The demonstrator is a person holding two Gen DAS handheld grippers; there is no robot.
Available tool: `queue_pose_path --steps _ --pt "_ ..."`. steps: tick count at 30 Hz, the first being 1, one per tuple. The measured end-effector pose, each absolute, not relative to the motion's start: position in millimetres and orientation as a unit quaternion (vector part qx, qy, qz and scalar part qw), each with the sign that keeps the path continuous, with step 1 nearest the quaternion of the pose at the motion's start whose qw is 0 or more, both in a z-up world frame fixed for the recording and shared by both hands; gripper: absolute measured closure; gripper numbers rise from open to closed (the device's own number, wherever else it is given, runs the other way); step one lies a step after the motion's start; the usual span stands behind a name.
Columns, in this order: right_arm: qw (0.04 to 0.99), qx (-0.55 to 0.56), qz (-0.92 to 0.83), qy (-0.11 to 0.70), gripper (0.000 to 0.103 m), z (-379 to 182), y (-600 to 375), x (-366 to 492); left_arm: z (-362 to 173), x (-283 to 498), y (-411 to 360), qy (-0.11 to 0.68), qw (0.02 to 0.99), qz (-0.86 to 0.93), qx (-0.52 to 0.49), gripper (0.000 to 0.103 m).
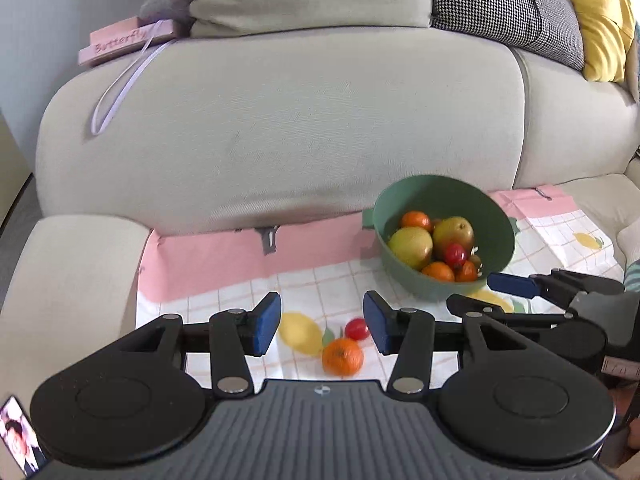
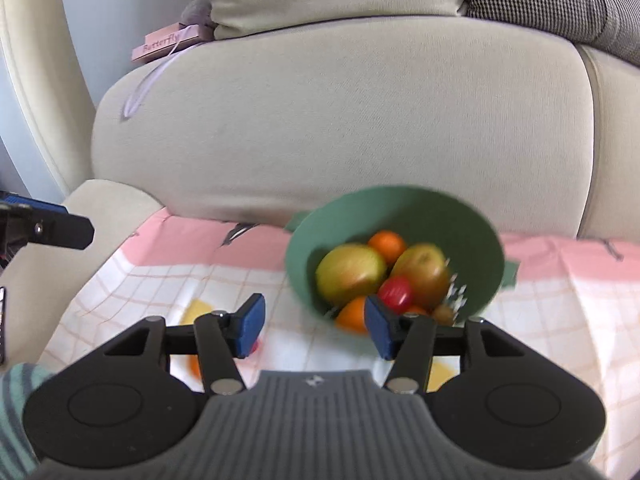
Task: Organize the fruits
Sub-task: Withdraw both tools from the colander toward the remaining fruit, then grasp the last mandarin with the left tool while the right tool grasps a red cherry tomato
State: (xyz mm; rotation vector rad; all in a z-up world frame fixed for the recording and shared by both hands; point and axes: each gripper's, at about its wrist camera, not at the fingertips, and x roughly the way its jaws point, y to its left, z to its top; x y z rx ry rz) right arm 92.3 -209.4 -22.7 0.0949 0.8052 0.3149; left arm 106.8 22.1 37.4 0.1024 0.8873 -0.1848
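Observation:
A green bowl (image 1: 404,276) sits on a checked cloth on the sofa seat, holding two yellow-green mangoes, tangerines and a red tomato. It also shows in the right wrist view (image 2: 304,264). A loose tangerine (image 1: 342,356) and a small red tomato (image 1: 357,329) lie on the cloth, just in front of my left gripper (image 1: 322,320), which is open and empty above them. My right gripper (image 2: 314,326) is open and empty just in front of the bowl. Its finger shows in the left wrist view (image 1: 514,283).
The pink and white checked cloth (image 1: 224,264) covers the seat. The beige sofa backrest (image 1: 280,128) rises close behind. A pink box (image 1: 128,40) lies on top of the backrest at left. The armrest (image 1: 68,280) bounds the left side.

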Motion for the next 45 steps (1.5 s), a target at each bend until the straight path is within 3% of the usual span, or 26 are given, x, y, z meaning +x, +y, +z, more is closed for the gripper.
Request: queue_pose_path --steps 24,38,45 --pt "0.898 0.012 0.16 0.409 0.05 -86 -167 40 -46 75 23 0.422 0.899 -0.113 0.026 0.044" --pt "0.895 -0.025 0.152 0.419 0.033 -103 -157 56 -83 94 25 0.438 0.892 -0.11 0.025 0.044" --pt "0.895 -0.035 0.15 0.419 0.032 -112 -156 63 -94 101 24 0.445 0.886 -0.127 0.016 0.044"
